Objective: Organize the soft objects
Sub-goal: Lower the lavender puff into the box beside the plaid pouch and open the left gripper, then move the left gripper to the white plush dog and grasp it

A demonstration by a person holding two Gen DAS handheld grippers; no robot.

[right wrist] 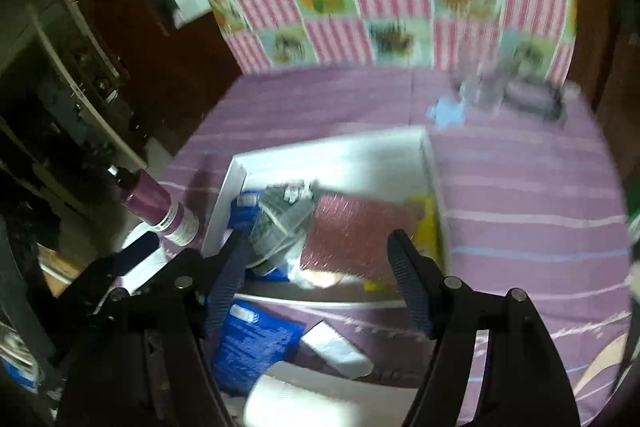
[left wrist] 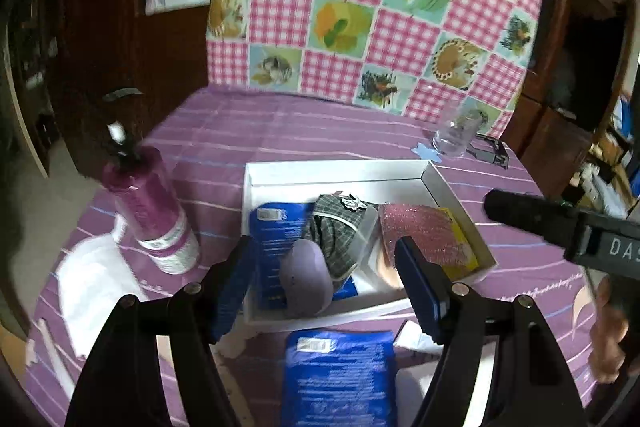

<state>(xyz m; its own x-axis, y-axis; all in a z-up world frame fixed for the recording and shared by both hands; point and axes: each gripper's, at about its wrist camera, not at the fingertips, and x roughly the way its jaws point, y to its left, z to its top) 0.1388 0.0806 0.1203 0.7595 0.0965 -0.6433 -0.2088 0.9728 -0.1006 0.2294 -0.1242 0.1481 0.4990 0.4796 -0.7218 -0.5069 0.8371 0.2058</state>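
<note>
Below the left gripper [left wrist: 320, 279], on the bench [left wrist: 500, 267] just outside the near wall of the white box [left wrist: 340, 173], lies a blue pack [left wrist: 340, 379], its long axis running toward the camera. That gripper hangs wide and empty over the box, where a second blue pack, a checked cloth and a pink sponge already sit. Equally wide and empty, the right gripper [right wrist: 320, 275] sees the loose blue pack down to its left, so the left one is likely nearer.
</note>
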